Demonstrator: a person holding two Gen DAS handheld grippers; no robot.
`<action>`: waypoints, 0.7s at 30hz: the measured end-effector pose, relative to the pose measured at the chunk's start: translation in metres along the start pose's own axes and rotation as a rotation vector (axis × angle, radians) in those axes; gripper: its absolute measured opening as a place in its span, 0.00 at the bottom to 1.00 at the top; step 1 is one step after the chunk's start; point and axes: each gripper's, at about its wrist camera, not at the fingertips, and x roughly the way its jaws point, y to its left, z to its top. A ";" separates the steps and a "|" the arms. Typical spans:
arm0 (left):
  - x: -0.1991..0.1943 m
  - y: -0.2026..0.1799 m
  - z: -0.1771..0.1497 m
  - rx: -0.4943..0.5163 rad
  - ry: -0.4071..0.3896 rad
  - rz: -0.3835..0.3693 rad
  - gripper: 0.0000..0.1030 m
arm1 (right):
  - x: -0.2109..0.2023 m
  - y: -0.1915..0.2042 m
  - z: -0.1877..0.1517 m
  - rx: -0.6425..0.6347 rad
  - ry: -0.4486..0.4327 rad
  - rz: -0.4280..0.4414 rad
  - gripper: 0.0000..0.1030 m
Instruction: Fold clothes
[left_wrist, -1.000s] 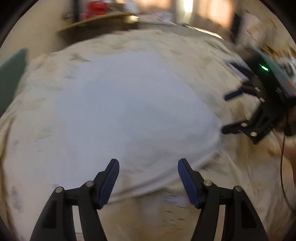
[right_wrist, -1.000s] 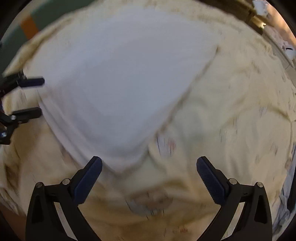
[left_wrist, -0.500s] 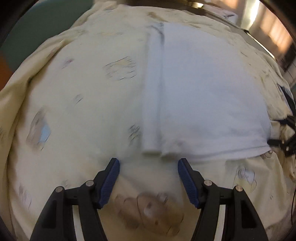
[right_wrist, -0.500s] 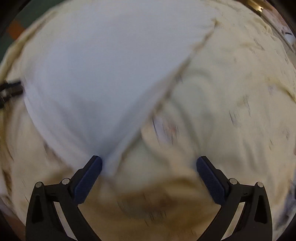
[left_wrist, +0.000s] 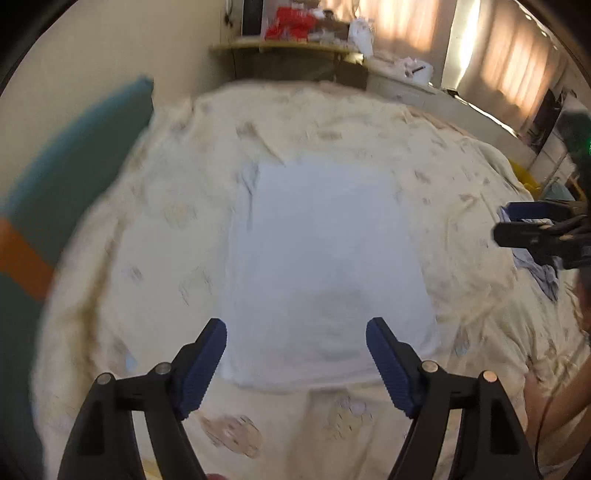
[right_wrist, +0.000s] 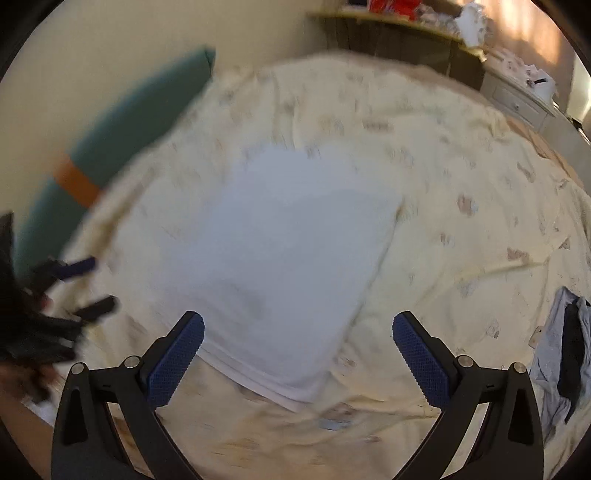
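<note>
Lifting clear: both tongs, left tongs (left_wrist: 296, 354) and right tongs (right_wrist: 298, 345), have backed off wide and empty; white garment (left_wrist: 325, 266) now lies as a folded rectangle mid-bed (left_wrist: 480, 184).

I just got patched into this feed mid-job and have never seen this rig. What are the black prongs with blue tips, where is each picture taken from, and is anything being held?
Each picture comes from a fisheye camera on a tool that a person carries, looking forward along its two fingers. The prongs are the left hand-held gripper and the right hand-held gripper; the blue parts are grip pads. Both stand open and hold nothing. Each tool also shows at the edge of the other's view. Below lies a white garment, folded into a rough rectangle, flat on a cream patterned bedspread. A crumpled heap of other clothes lies off to the right.
</note>
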 end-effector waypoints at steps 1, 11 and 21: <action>-0.004 0.000 0.008 -0.025 -0.003 0.052 0.77 | -0.023 0.012 -0.013 0.021 -0.015 -0.010 1.00; -0.015 -0.034 0.035 -0.112 0.107 0.139 0.77 | -0.028 0.025 -0.053 0.132 -0.130 -0.035 1.00; -0.020 -0.061 0.035 -0.029 0.116 0.243 0.77 | -0.023 0.024 -0.075 0.168 -0.029 0.017 1.00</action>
